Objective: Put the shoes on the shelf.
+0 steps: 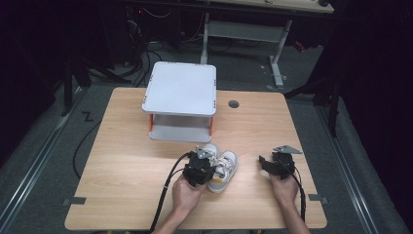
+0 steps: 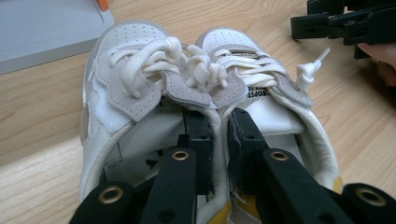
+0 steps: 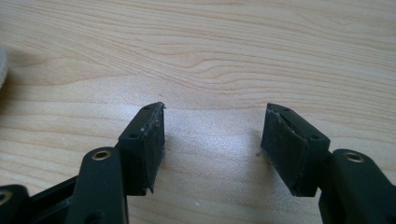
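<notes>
1. The left gripper (image 2: 219,140) is clamping down on the pair of small white sneakers (image 2: 205,88), one jaw reaching inside each shoe.
2. Between its pads it is pinching the two inner collars, the walls where the shoes are touching side by side.
3. In the high view the left gripper (image 1: 198,168) is sitting right over the heels, and the sneakers (image 1: 223,168) are pointing their toes ahead of it, away from the person.
4. Just beyond the toes of the pair, a grey two-level stand (image 1: 181,100) is standing on the wooden table (image 1: 122,146); its lower shelf is peeking into the far left corner of the left gripper view.
5. White laces are bunching up in knots ahead of the jaws, and a loose lace end (image 2: 310,67) is sticking out to the right of the right-hand shoe.
6. The right gripper (image 1: 267,163) is hovering well apart from the shoes, off to their right, in the person's right hand (image 1: 285,187).
7. Its jaws are standing wide, nothing between the pads, only bare tabletop (image 3: 210,60) under and ahead of them.
8. From the left gripper view, the right gripper (image 2: 345,23) is showing far off at the upper right, beyond the lace end.
</notes>
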Demonstrator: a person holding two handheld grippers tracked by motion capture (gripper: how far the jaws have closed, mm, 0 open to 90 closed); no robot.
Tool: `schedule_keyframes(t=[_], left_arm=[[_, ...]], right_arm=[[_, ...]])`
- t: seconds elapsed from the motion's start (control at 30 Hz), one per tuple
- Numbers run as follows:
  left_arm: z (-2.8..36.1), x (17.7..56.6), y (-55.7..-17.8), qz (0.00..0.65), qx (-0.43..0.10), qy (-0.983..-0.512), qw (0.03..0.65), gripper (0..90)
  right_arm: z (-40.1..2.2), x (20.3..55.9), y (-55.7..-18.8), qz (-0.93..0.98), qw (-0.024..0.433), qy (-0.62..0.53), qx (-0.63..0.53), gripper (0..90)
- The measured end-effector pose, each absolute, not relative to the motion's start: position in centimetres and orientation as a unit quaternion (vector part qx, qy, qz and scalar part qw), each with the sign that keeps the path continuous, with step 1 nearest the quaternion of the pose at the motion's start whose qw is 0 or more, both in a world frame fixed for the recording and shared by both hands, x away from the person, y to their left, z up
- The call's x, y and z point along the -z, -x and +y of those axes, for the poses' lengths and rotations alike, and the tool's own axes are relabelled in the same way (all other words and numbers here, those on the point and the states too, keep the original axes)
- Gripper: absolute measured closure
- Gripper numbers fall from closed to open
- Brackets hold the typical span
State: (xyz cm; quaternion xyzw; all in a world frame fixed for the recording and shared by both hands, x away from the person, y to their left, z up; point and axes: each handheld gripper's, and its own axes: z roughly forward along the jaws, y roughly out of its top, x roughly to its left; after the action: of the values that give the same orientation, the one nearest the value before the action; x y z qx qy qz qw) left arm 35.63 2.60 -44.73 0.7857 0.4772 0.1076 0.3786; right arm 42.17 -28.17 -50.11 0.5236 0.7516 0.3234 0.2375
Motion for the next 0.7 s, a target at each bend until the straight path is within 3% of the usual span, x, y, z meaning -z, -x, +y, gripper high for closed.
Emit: schedule_keyframes(t=[0.7], left_arm=[[6.9, 43.5, -35.0, 0.47, -0.111, -0.777, 0.404, 80.4]], right_arm=[[-28.2, 50.1, -42.2, 0.753, 0.237, -0.521, -0.324, 38.5]])
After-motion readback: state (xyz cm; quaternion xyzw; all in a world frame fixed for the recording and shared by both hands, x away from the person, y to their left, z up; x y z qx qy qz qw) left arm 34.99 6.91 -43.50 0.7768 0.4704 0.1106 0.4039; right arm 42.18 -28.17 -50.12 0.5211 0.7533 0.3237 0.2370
